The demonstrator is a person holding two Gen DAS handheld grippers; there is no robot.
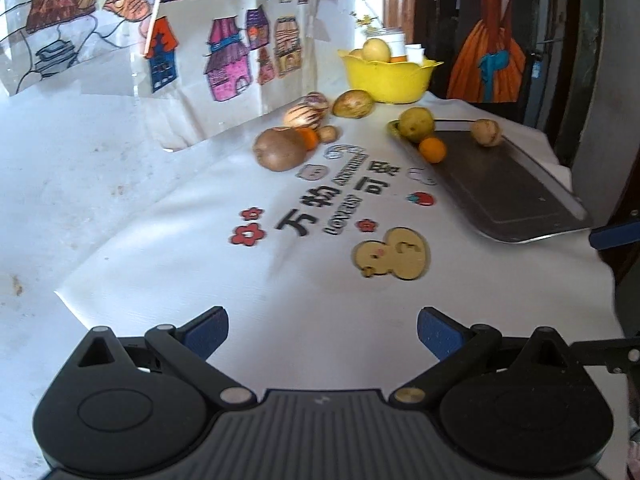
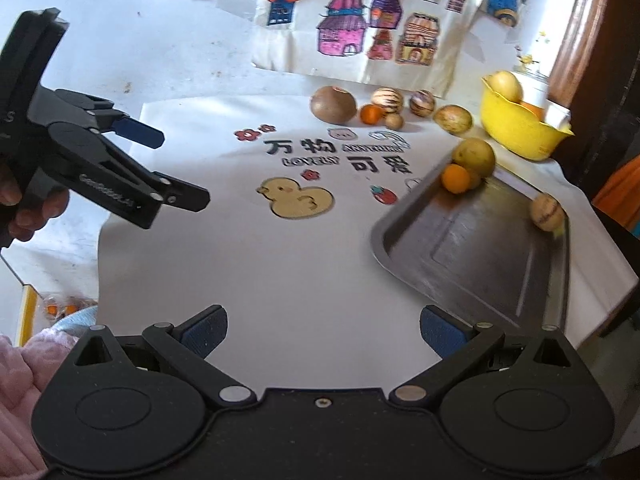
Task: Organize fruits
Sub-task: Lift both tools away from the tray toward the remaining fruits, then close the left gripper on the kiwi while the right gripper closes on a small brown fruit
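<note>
A: Blue pads nearest the lens. Right hand-held gripper [image 2: 323,336]: jaws spread wide, nothing between them, hovering over the white printed mat [image 2: 280,272]. Left hand-held gripper [image 1: 323,336]: same, jaws apart and empty. From the right wrist view it sits off to the left, raised above the desk [image 2: 120,52] and angled down and inward toward the mat, a hand [image 2: 28,204] wrapped round its handle.

B: Noted. Progress on the sort?

A: Partial, in my judgement. Dark metal tray [image 2: 472,256] lies at the mat's right edge, mostly bare. At its far corner: a large yellow-green fruit [image 2: 474,156] with a small orange [image 2: 456,178] touching it. A pale striped fruit [image 2: 546,212] sits apart, against the tray's right rim.

B: And what is left?

A: Beyond the mat's printed text, a loose row on the desk: a big brown round fruit [image 2: 334,104], a second small orange [image 2: 371,114] just beside it, a small brown nut-like fruit [image 2: 394,121], two striped melons [image 2: 387,100] [image 2: 421,103], and a speckled yellowish oval fruit [image 2: 453,119]. Six pieces unsorted, if the tray is the target.

B: Farthest?

A: Yellow bowl [image 2: 516,128] at the far right holds a pale round fruit [image 2: 507,86] and something orange behind it, partly hidden. I cannot tell whether the bowl is source or destination.

B: Next move?

A: Likely a reach forward to the row; both grippers stand well short of it.
</note>
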